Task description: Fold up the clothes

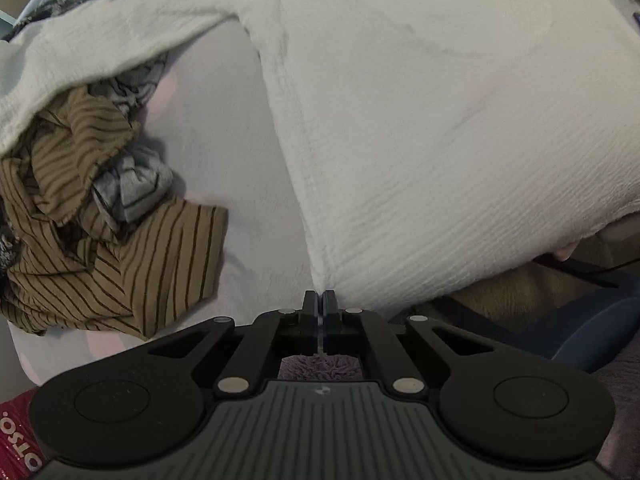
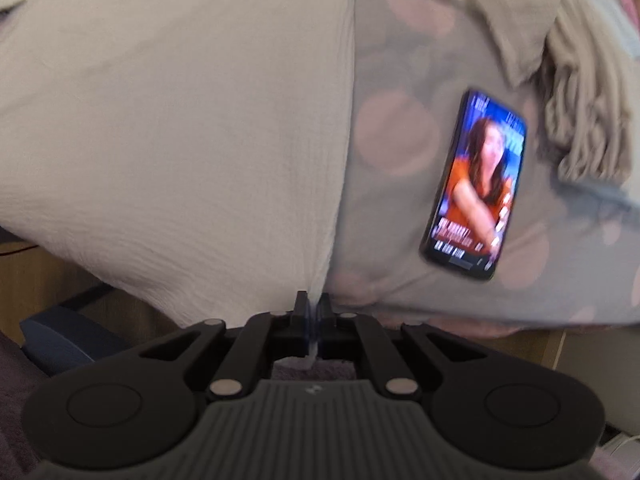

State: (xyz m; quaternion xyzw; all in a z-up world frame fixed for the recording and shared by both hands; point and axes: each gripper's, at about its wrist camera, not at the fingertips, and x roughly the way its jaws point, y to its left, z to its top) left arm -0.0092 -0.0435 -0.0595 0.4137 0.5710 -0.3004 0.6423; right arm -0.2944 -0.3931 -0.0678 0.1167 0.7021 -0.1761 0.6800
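A white crinkled garment [image 1: 420, 120] lies spread over the bed, one sleeve running off to the upper left. My left gripper [image 1: 320, 300] is shut on its near left bottom corner, and the cloth rises taut from the pinch. In the right wrist view the same white garment [image 2: 180, 120] fills the left half. My right gripper [image 2: 314, 304] is shut on its near right bottom corner, with a strip of fabric pinched between the pads. The hem between the two corners hangs past the bed's front edge.
A heap of brown striped cloth [image 1: 100, 232] and grey striped cloth [image 1: 132, 188] lies left of the garment. A lit phone [image 2: 476, 188] rests on the dotted bedsheet [image 2: 400, 140] to the right, near a beige fringed knit [image 2: 580, 112]. A blue chair base [image 1: 592, 320] stands below.
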